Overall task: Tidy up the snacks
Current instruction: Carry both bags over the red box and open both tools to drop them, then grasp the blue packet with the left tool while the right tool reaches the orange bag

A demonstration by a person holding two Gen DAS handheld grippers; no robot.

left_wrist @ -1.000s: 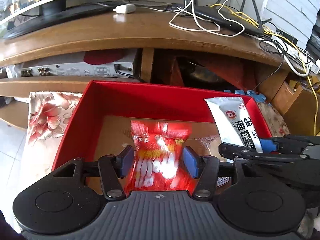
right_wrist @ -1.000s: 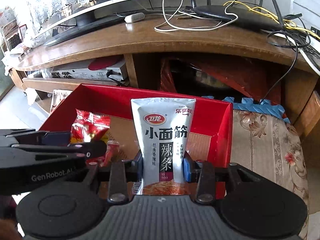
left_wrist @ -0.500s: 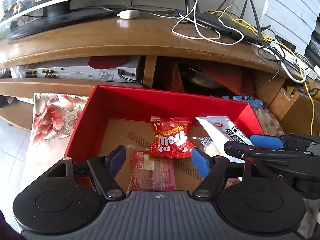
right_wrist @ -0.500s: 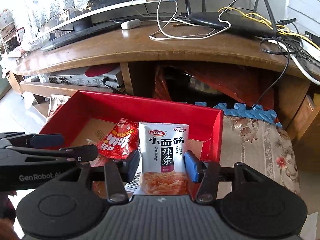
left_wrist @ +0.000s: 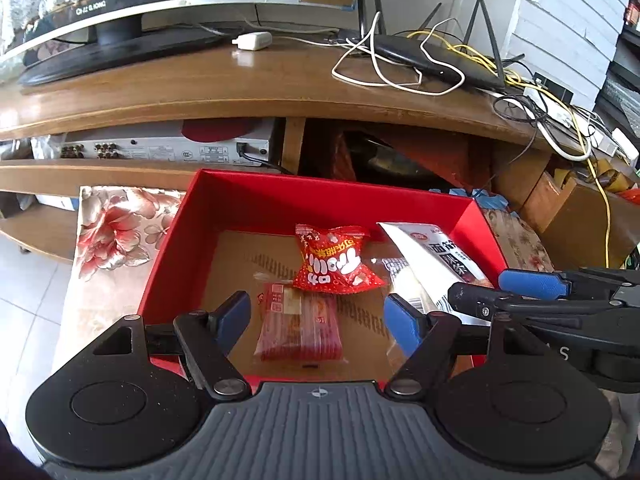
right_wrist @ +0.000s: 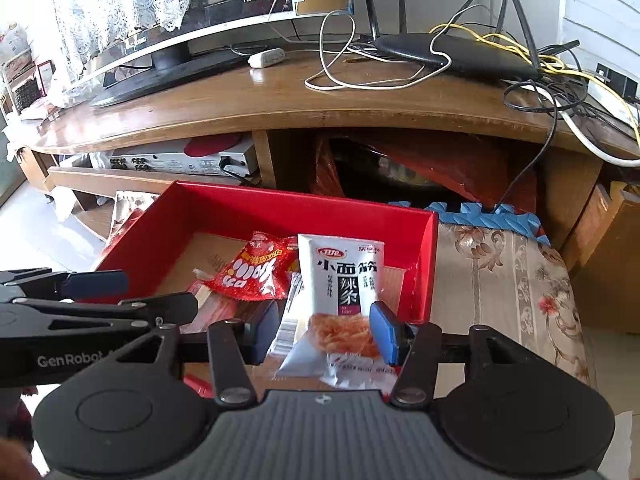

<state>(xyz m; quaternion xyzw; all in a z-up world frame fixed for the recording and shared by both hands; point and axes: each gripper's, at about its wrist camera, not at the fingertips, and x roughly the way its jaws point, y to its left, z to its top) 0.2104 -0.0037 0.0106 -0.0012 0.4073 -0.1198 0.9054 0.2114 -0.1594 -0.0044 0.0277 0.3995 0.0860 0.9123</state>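
A red box (left_wrist: 256,196) (right_wrist: 280,210) with a cardboard floor holds the snacks. A red snack bag (left_wrist: 334,262) (right_wrist: 254,272) lies in its middle. A clear pack of red sticks (left_wrist: 300,324) lies flat in front of it. A white spicy-strip packet (left_wrist: 436,258) (right_wrist: 344,284) leans in the box's right side. My left gripper (left_wrist: 316,318) is open and empty above the near part of the box. My right gripper (right_wrist: 326,330) is open, its pads either side of the white packet's lower end without pressing it.
The box rests on a floral cloth (left_wrist: 112,232) (right_wrist: 500,276) on a low surface. Behind stands a wooden TV stand (left_wrist: 240,88) with a monitor (right_wrist: 168,40), a router (right_wrist: 452,56) and loose cables. A silver player (left_wrist: 168,148) sits on its shelf.
Both grippers opened and pulled back. The red bag dropped from my left gripper into the box. The white packet left my right gripper's grip and now leans in the box.
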